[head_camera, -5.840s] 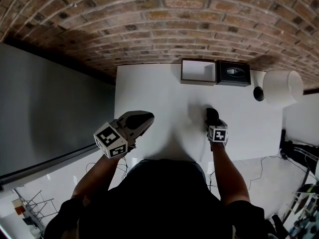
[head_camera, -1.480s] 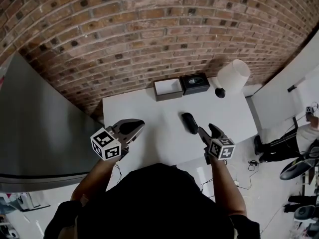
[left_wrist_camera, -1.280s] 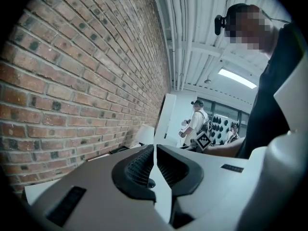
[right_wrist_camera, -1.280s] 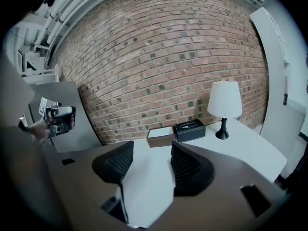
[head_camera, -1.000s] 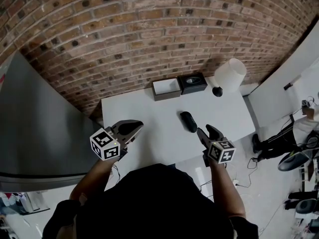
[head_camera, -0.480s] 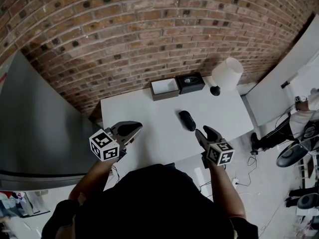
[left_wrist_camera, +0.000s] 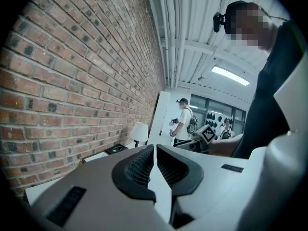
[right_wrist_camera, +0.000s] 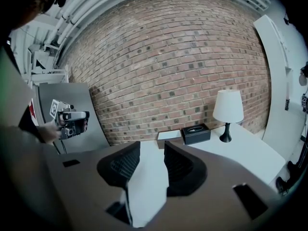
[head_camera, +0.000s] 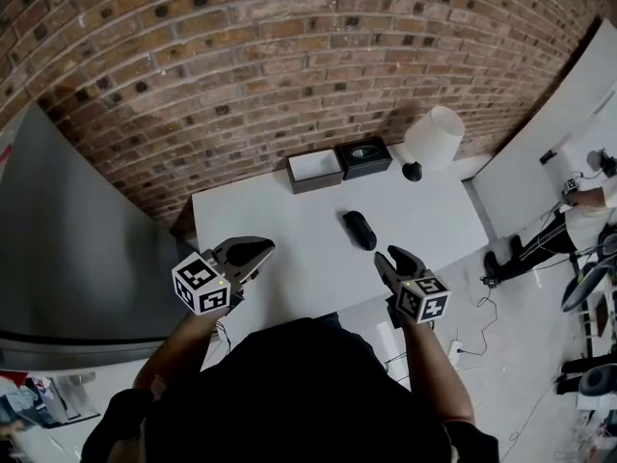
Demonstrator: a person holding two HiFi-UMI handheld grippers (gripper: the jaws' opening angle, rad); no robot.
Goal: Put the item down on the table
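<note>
The item (head_camera: 360,230), a black oblong case, lies flat on the white table (head_camera: 289,230) near its middle, free of both grippers. My right gripper (head_camera: 388,256) hangs over the table's near edge, a little short and right of the item. Its jaws have just been closing and now stand drawn together with nothing between them (right_wrist_camera: 152,150). The item is hidden in the right gripper view. My left gripper (head_camera: 260,250) is shut and empty at the table's near left, its tips meeting (left_wrist_camera: 155,148).
A white-lined open box (head_camera: 315,170) and a black tissue box (head_camera: 362,156) stand at the table's far edge against the brick wall. A white-shaded lamp (head_camera: 434,138) stands at the far right corner. A grey panel (head_camera: 67,249) is on the left. People stand in the background (left_wrist_camera: 185,121).
The right gripper has drawn back from the item toward the table's near edge and its jaws have closed. The item stays where it lies. The left gripper has kept still.
</note>
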